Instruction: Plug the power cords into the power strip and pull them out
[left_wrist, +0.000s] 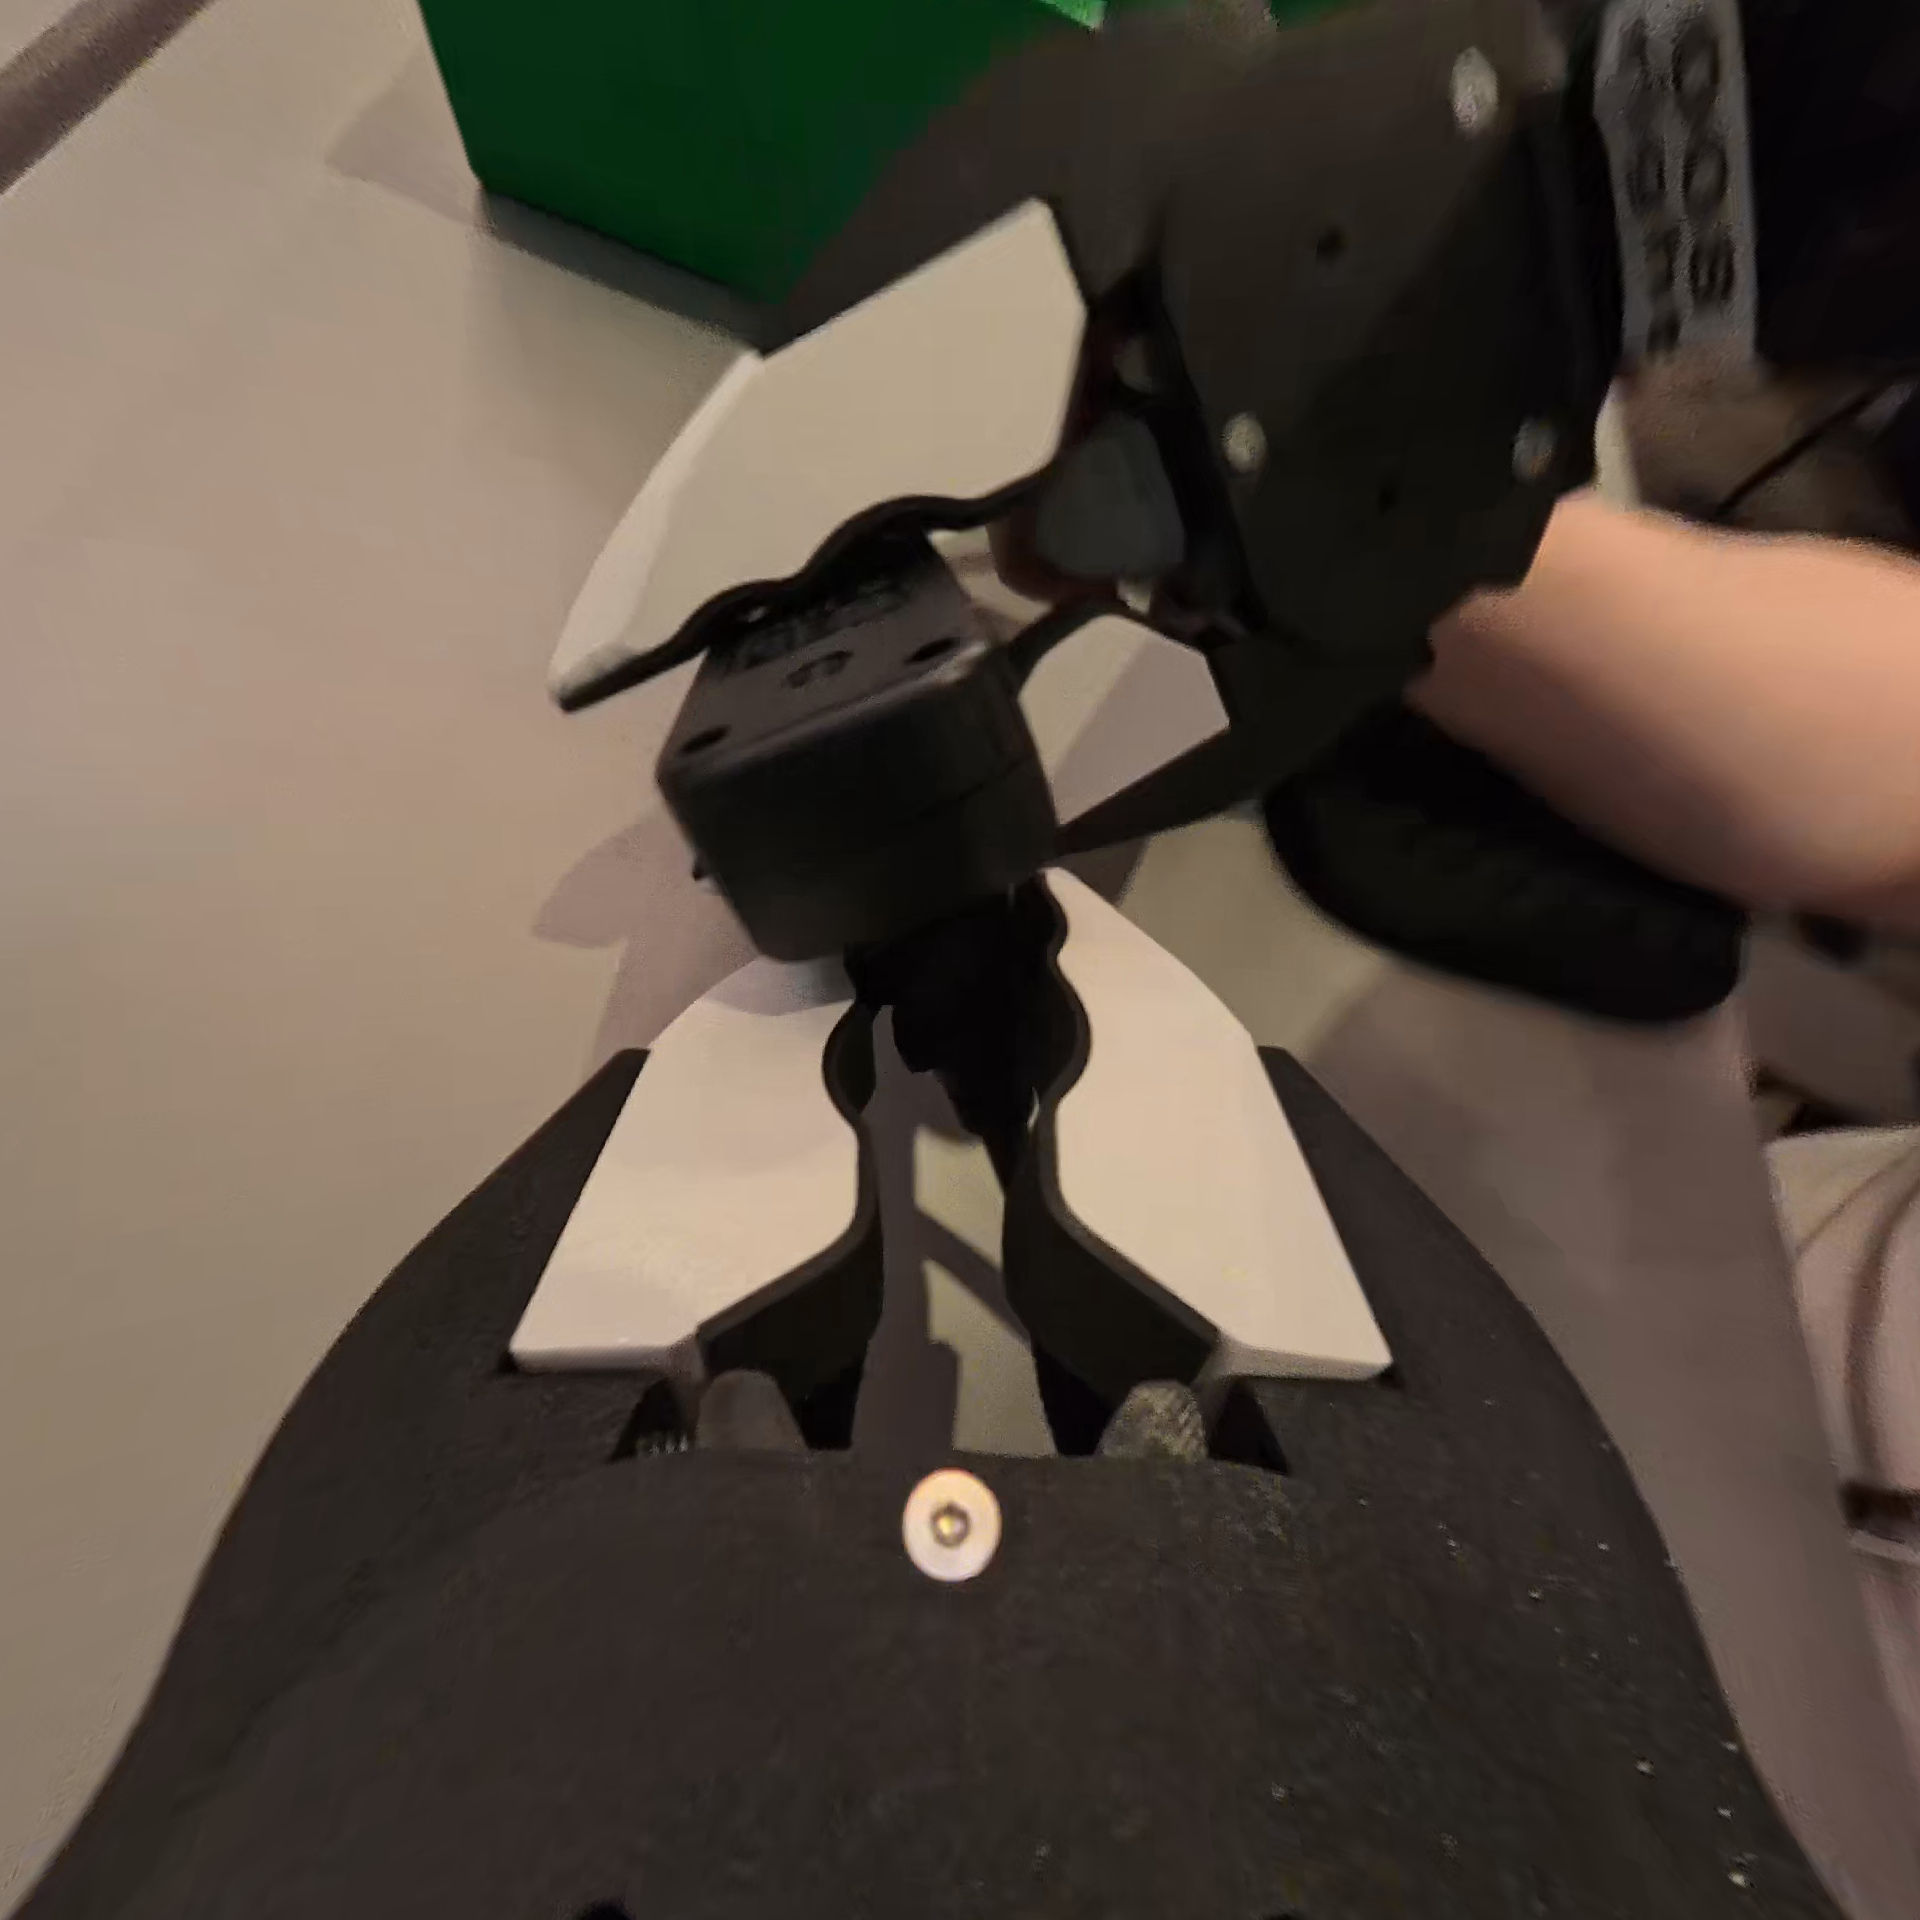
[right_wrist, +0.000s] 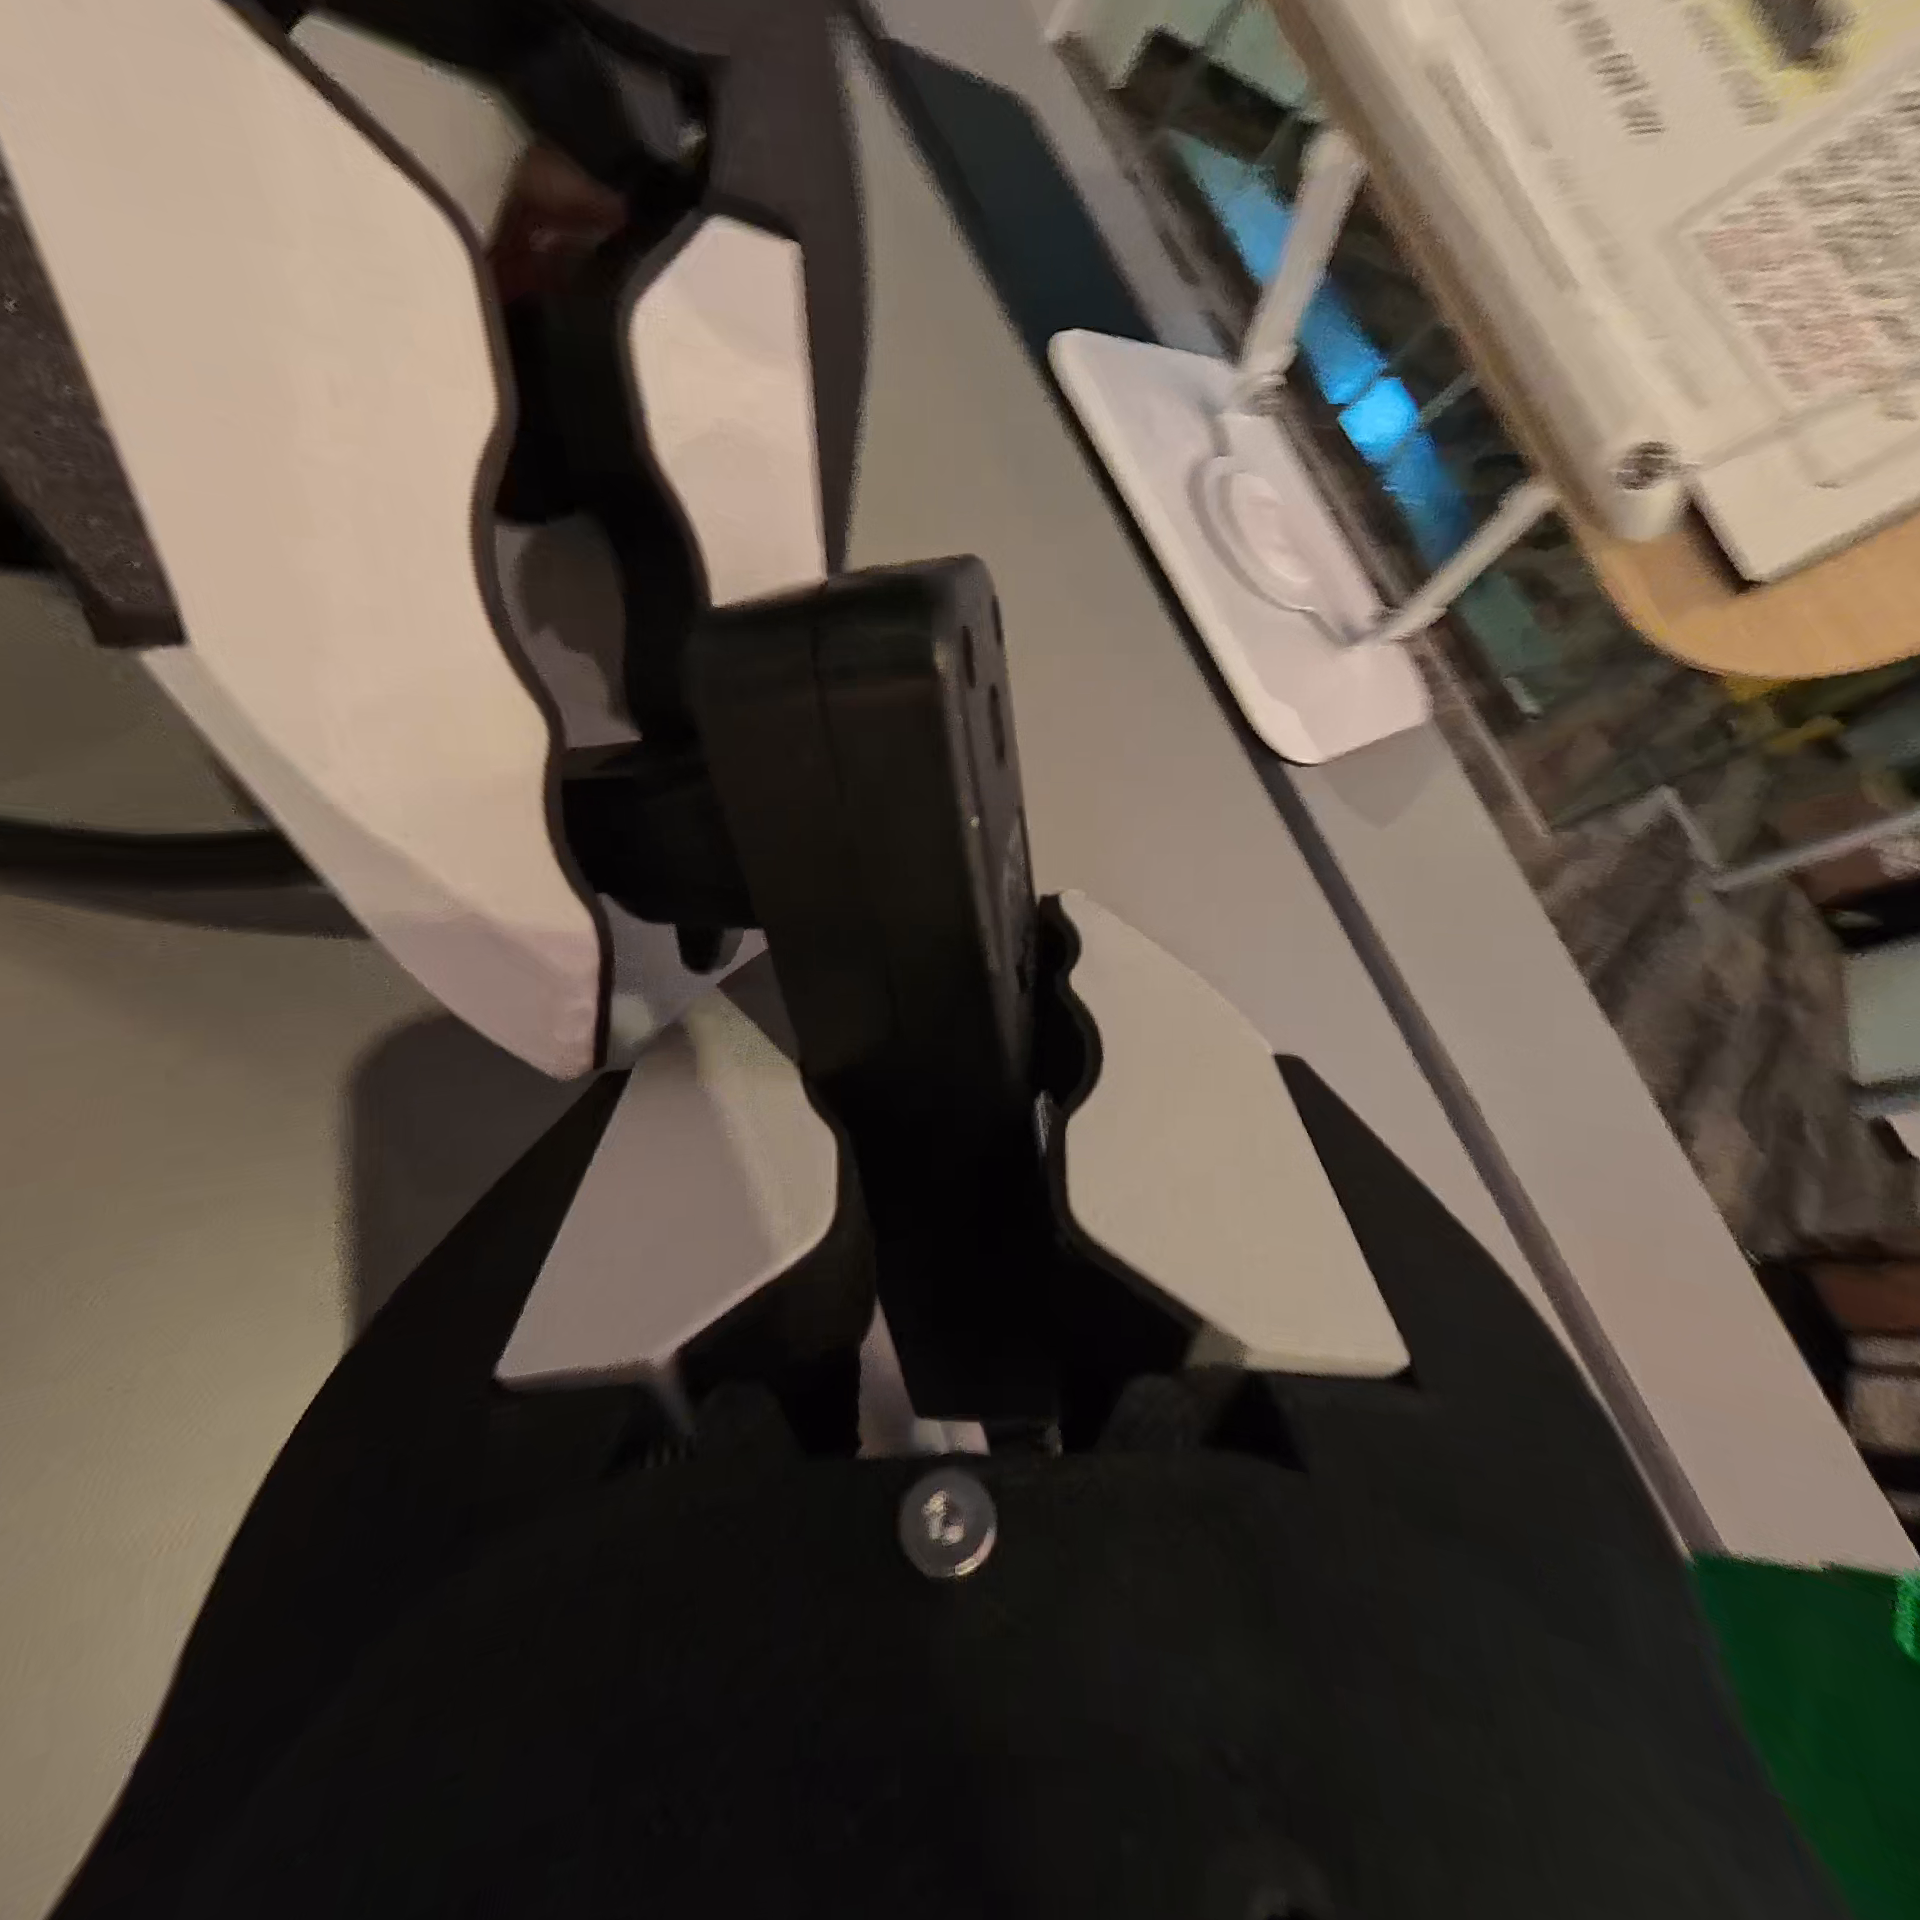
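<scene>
A black block-shaped power strip is held above the grey table. My right gripper is shut on the strip across its flat sides. In the left wrist view it comes in from the upper right, with one white finger over the strip. My left gripper is shut on a black plug that sits against the strip's near face. In the right wrist view the left gripper reaches in from the upper left, holding the plug against the strip's side. The prongs are hidden.
A green box stands at the back of the table, also showing in the right wrist view. A white stand base with a wire sign holder sits near the table edge. A person's hand grips the right tool.
</scene>
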